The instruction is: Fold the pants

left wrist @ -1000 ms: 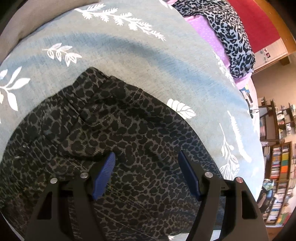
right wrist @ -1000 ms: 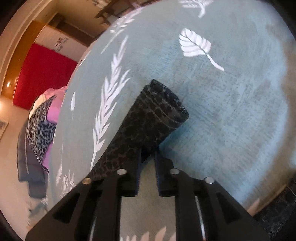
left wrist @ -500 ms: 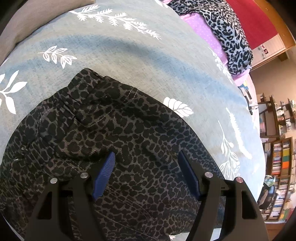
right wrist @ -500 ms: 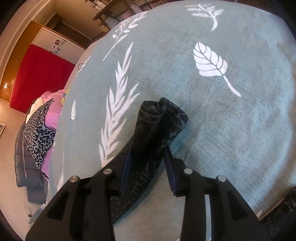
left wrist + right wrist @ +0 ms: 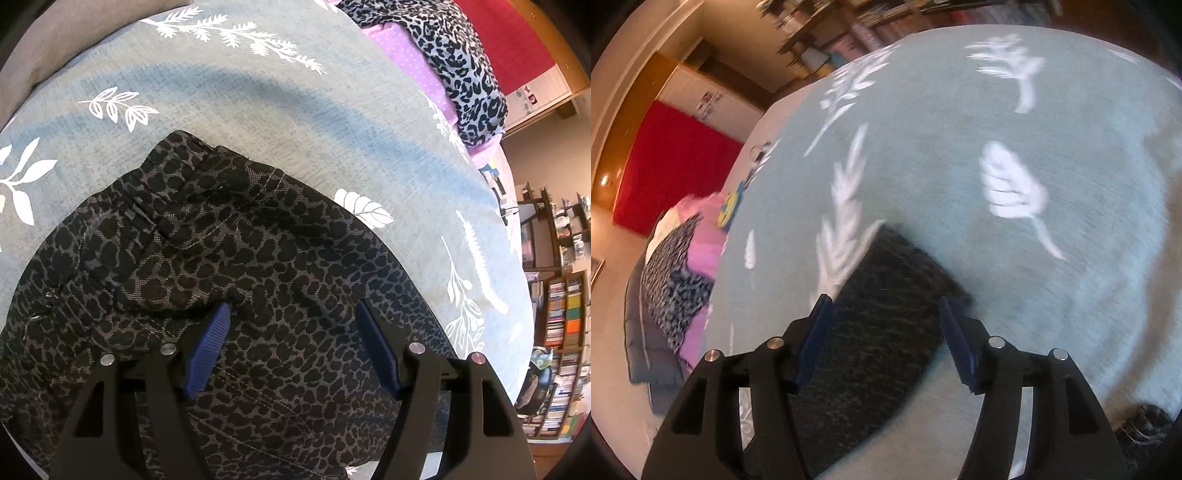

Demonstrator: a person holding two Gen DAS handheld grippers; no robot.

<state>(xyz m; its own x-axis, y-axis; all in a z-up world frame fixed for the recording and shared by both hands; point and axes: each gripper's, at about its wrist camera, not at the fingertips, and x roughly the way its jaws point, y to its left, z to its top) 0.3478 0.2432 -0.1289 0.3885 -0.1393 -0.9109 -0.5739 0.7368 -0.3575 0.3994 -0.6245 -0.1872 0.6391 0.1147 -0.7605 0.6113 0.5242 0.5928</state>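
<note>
The pants (image 5: 229, 295), dark with a leopard-like spot print, lie spread on a bed covered by a pale blue-grey blanket (image 5: 258, 122) with white leaf prints. In the left wrist view their waistband end fills the near part of the picture, rumpled at the pocket and the waist. The left claw (image 5: 293, 314) hangs just over this cloth with its blue pads wide apart. The left pad seems to touch a ridge of fabric, but nothing is pinched between the two.

In the right wrist view the leg end (image 5: 886, 314) of the pants lies flat on the blanket, its hem toward the far side. The right claw (image 5: 884, 314) has just been opening and now stands well open above that leg end. The cloth shows between the pads in the picture, yet they do not press on it, so the leg is let go. This view is blurred, so finer creases cannot be read.

The step in hand looks like laying the legs out straight before a fold. The next move probably calls for a fresh pinch on the hem with the right claw and on the waist with the left, then carrying one end over the other. Farther off, a pile of other clothes (image 5: 443, 48) lies at the far right of the bed.
</note>
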